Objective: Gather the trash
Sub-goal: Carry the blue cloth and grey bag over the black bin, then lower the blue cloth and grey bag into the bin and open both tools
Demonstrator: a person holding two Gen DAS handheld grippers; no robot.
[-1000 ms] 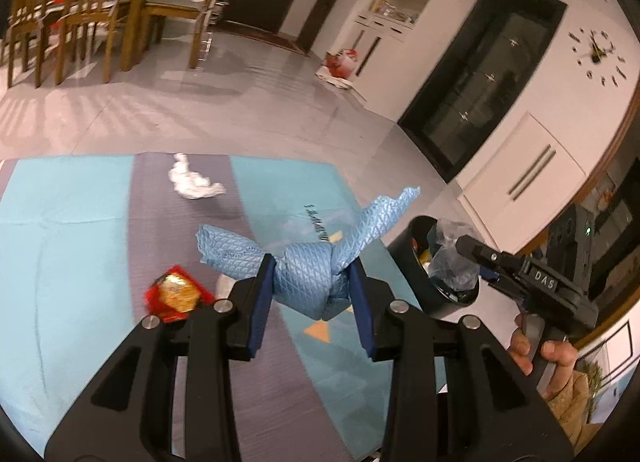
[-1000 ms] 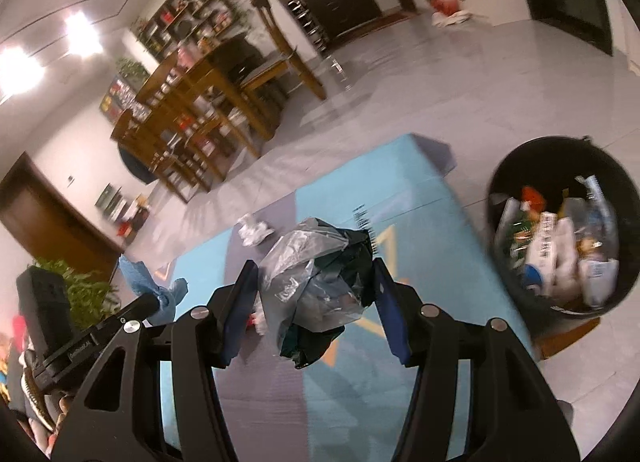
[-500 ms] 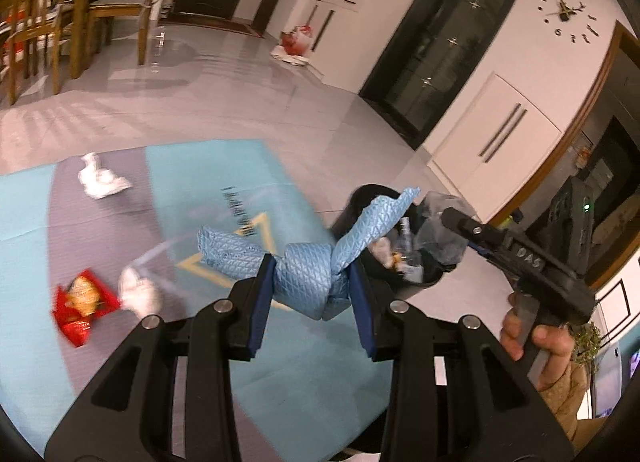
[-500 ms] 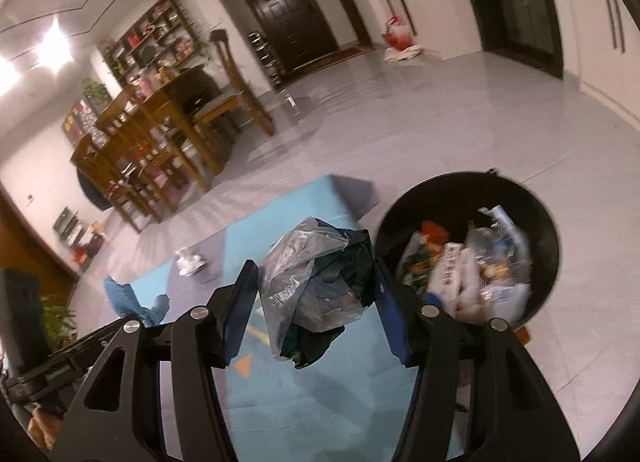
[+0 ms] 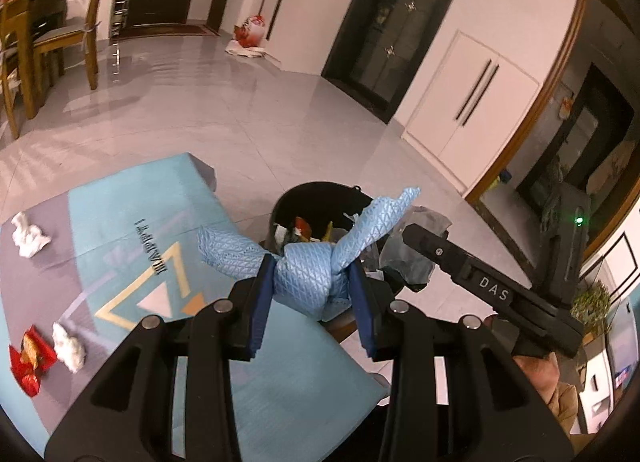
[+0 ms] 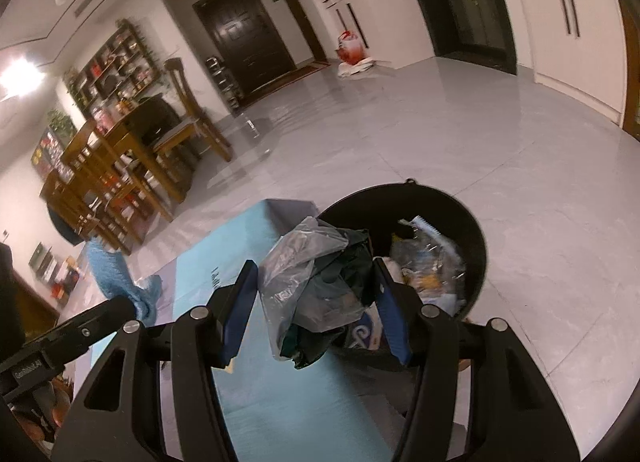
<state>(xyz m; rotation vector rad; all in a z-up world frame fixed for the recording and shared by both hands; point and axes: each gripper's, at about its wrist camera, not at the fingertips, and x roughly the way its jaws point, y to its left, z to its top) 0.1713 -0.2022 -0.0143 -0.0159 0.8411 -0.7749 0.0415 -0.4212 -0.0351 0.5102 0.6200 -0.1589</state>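
Observation:
My left gripper is shut on a knotted blue cloth and holds it in the air at the near rim of a black trash bin. My right gripper is shut on a crumpled grey and dark plastic bag, held over the bin's left rim. The bin holds several wrappers and bags. The right gripper with its bag also shows in the left wrist view, and the blue cloth shows in the right wrist view.
A teal and grey mat lies on the tiled floor by the bin. On it lie two white tissue wads and a red wrapper. A wooden dining table with chairs stands at the back left.
Both grippers have moved right, toward the bin, each carrying its load. The bin now lies just beyond both sets of fingers. Neither grip has changed.

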